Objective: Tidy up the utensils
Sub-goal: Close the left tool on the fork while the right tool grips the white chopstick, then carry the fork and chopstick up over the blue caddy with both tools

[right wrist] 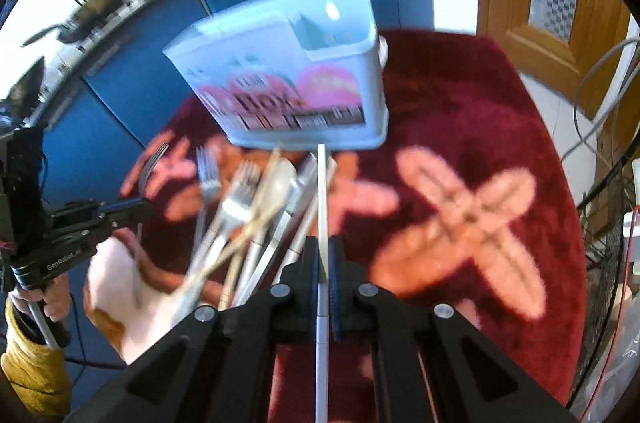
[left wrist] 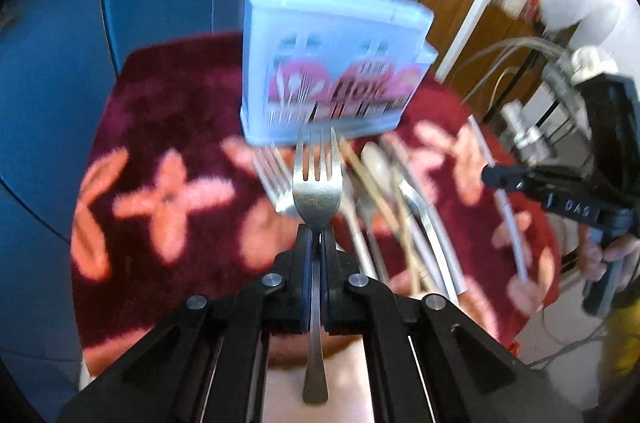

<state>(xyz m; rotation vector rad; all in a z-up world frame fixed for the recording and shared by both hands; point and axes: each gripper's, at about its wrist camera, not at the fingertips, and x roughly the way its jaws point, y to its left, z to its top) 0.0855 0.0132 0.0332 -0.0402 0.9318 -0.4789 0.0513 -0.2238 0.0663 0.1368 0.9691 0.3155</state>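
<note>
Steel fork (left wrist: 317,183) is clamped by its neck in the left hand-held gripper (left wrist: 317,235); the right hand-held gripper (right wrist: 325,255) grips a pale chopstick (right wrist: 322,207). Loose utensils (right wrist: 248,219) lie mid-bench on the red cloth (right wrist: 460,127), before the blue holder (right wrist: 296,71).

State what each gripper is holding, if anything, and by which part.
The left gripper clamps a metal fork at its neck, just below the tines. The right gripper clamps a pale chopstick-like stick partway along its shaft.
</note>
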